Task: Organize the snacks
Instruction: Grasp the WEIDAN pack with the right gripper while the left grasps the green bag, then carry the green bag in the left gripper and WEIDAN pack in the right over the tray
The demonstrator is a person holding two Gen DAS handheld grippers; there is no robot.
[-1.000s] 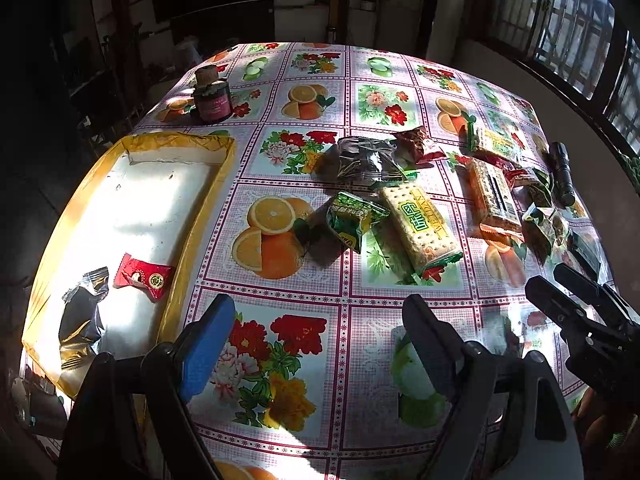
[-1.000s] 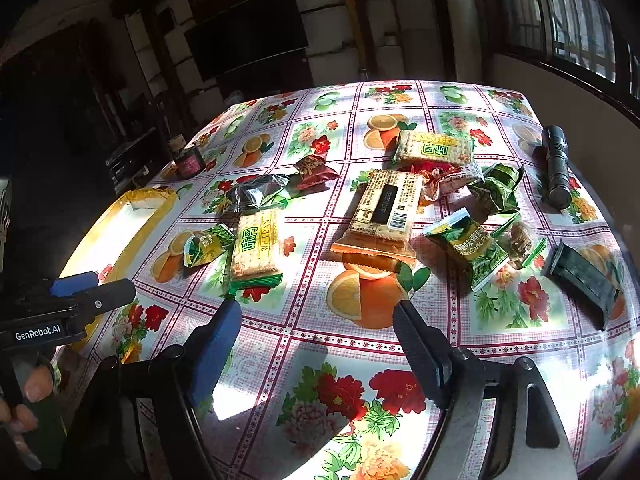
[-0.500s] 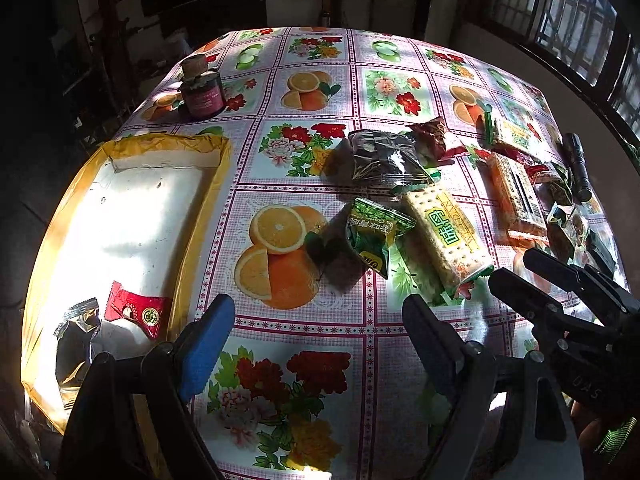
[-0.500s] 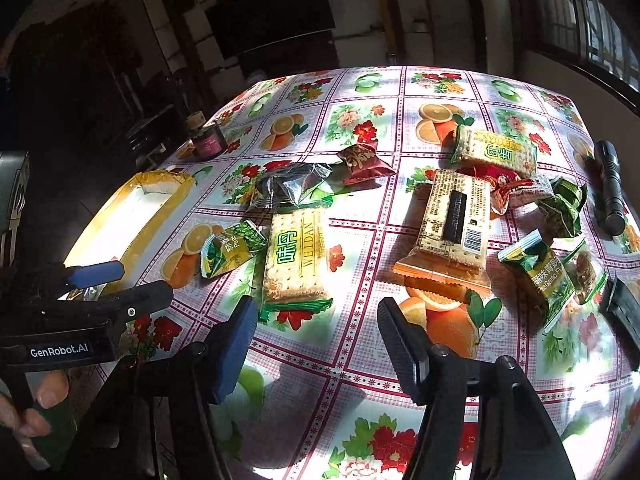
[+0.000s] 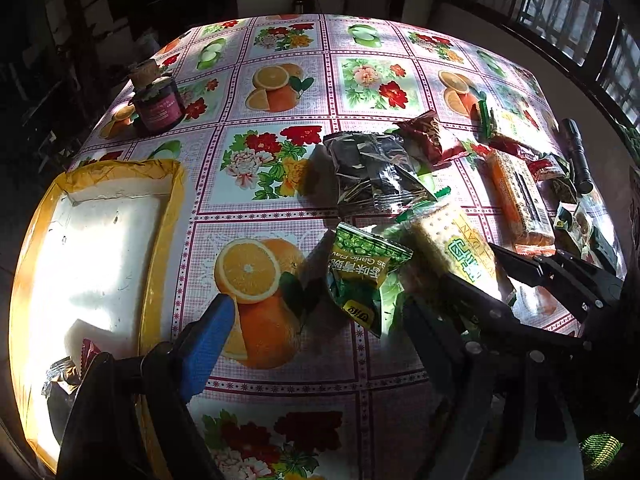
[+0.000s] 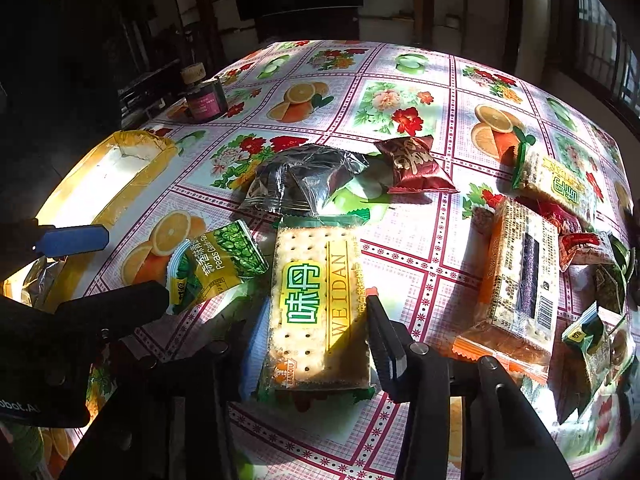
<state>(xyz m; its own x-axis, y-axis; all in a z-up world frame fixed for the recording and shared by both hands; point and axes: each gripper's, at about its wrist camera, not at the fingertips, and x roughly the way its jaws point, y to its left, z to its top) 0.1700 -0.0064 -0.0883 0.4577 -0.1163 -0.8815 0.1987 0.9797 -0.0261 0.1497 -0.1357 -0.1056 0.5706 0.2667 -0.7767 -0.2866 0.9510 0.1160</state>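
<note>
The bench (image 5: pixel 360 400) fills both views, its fruit-and-flower cloth bright with window sun, and the snacks lie scattered over its right half. At the left edge sits the yellow-rimmed tray (image 5: pixel 160 240), and a couple of wrappers already lie in its near corner, so that looks like the collecting place. Now the big one: the cracker pack (image 6: pixel 316 304), lettered WEIDAN, lies flat, and the right tongs (image 6: pixel 312 344) straddle its near end, spread wide, one finger along each long side, not yet pinching, lined up so a squeeze takes it across the narrow width. Beside it the left tongs (image 5: pixel 316 332) hang apart and empty above the green pea packet (image 5: pixel 360 276), which is propped against the crackers; my guess is that's the left hand's pick. Further back wait the dark foil bag (image 6: pixel 304 184) and the small red packet (image 6: pixel 416 164), with a little dark jar (image 5: pixel 158 104) off in the far left corner.
</note>
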